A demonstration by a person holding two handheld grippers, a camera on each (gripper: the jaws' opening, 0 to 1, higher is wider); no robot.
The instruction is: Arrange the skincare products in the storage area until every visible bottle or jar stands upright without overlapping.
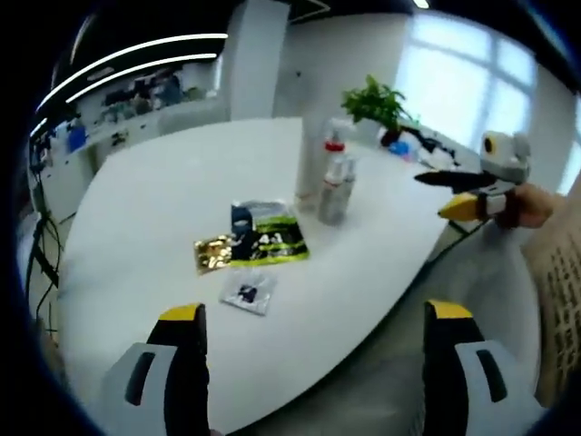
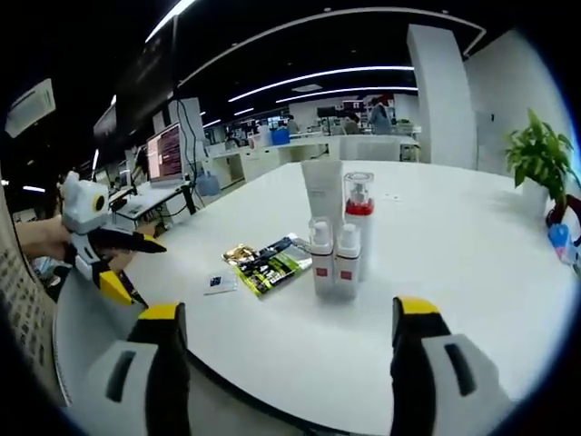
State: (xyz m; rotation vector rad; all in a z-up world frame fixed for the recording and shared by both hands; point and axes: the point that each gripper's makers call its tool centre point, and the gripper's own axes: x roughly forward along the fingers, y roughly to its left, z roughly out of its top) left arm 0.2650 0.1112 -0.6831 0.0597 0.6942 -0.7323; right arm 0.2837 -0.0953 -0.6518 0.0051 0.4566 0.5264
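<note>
A group of skincare bottles stands upright near the middle of the white table [image 1: 163, 182]: a tall white tube [image 2: 322, 195], a pump bottle with a red collar [image 2: 359, 218] and two small white bottles with red labels [image 2: 320, 259] [image 2: 347, 257]. The left gripper view has the same group [image 1: 329, 177] beyond flat sachets. My left gripper [image 1: 315, 312] is open and empty, short of the table's near edge. My right gripper [image 2: 289, 311] is also open and empty, at the opposite edge. Each gripper shows in the other's view, held in a hand off the table [image 1: 463, 193] [image 2: 113, 259].
A green and black packet [image 1: 272, 238], a gold packet [image 1: 213, 252] and a small clear sachet [image 1: 247, 292] lie flat beside the bottles. A potted plant [image 1: 377, 104] stands at the far edge. Desks with a monitor [image 2: 168, 154] fill the office behind.
</note>
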